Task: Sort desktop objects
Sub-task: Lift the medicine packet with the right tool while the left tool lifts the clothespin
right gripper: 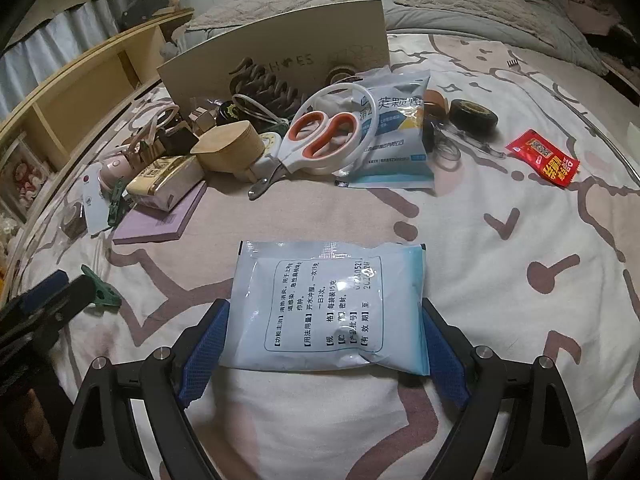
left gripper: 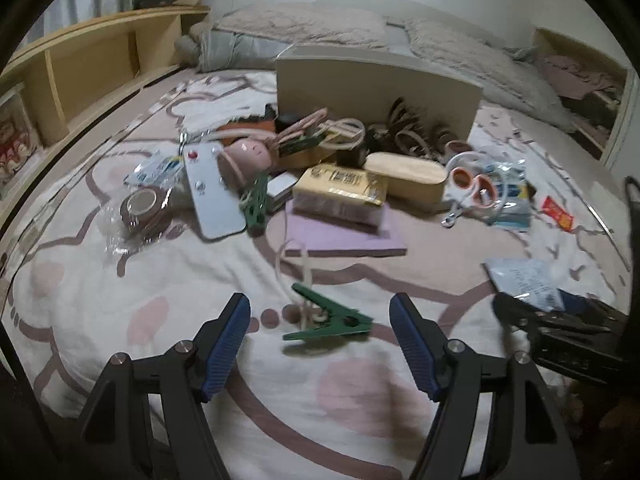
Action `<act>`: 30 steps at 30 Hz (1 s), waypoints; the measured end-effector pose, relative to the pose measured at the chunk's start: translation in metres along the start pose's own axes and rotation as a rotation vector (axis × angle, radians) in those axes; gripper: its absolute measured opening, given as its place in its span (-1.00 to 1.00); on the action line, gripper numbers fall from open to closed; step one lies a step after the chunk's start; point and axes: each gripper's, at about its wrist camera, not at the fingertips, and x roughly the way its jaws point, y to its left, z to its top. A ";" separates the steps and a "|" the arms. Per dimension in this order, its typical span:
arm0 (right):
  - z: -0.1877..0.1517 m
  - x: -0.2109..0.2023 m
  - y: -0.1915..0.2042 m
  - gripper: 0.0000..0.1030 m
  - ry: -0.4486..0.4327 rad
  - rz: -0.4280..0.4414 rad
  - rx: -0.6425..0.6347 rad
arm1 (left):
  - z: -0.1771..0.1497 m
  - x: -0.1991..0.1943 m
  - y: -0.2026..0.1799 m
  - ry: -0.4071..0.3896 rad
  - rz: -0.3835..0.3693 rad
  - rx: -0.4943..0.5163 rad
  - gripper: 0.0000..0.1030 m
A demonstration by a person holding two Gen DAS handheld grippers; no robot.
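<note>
Our left tongs (left gripper: 320, 340) stand open over the bedspread (left gripper: 120, 288), a green clip (left gripper: 332, 322) lying loose between their blue pads. Our right tongs (right gripper: 324, 344) clamp a pale blue sachet (right gripper: 328, 308) by its two side edges, near the clutter pile.

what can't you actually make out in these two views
- Left wrist view: green clip is motion-blurred between the open left gripper; whether the cord is tied to it is unclear.
- Left wrist view: pale blue sachet is partly hidden by the dark right gripper.
- Right wrist view: whether the right gripper pads press the sachet is unclear; its edges cover them.
- Both views: the contents of the beige box are hidden by its wall.
</note>
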 end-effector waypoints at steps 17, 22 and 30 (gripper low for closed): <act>0.008 0.005 -0.002 1.00 0.036 -0.056 -0.060 | -0.012 0.021 -0.006 0.048 0.050 0.045 0.41; 0.008 0.009 -0.002 1.00 0.037 -0.059 -0.073 | -0.013 0.022 -0.007 0.048 0.043 0.058 0.50; 0.010 0.011 0.000 1.00 0.046 -0.076 -0.083 | -0.015 0.023 -0.009 0.052 0.041 0.057 0.55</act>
